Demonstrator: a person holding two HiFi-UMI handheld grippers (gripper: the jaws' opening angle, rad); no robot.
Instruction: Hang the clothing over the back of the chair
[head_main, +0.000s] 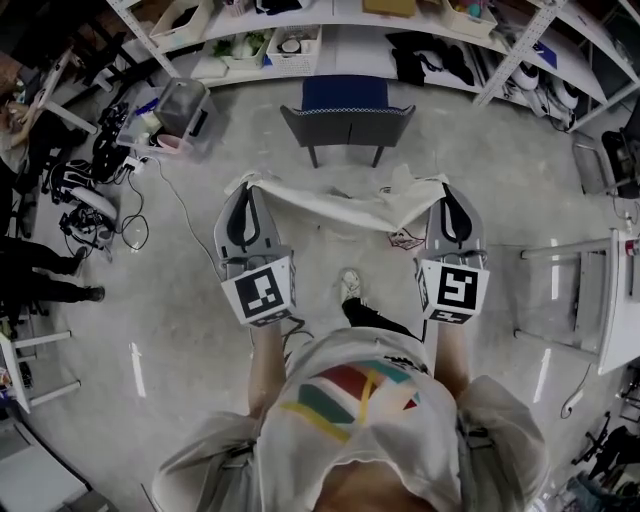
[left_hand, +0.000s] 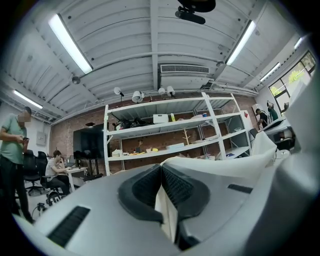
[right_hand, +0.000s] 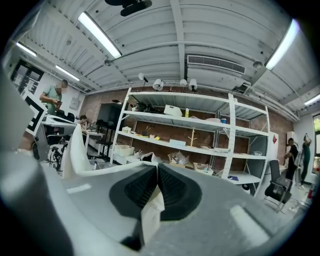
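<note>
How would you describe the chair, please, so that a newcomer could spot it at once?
Find the long white shelving at the room's far side. On the floor before its middle, beyond the stretched pale garment, stands the chair. It alone has a blue seat and a curved dark grey back, unlike the lidded bin to its left.

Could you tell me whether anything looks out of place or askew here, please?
Nothing stands out. The white cloth garment hangs stretched between the left gripper and the right gripper, both shut on its edge, slightly bunched near the right one. The grey-backed chair with a blue seat stands upright.
</note>
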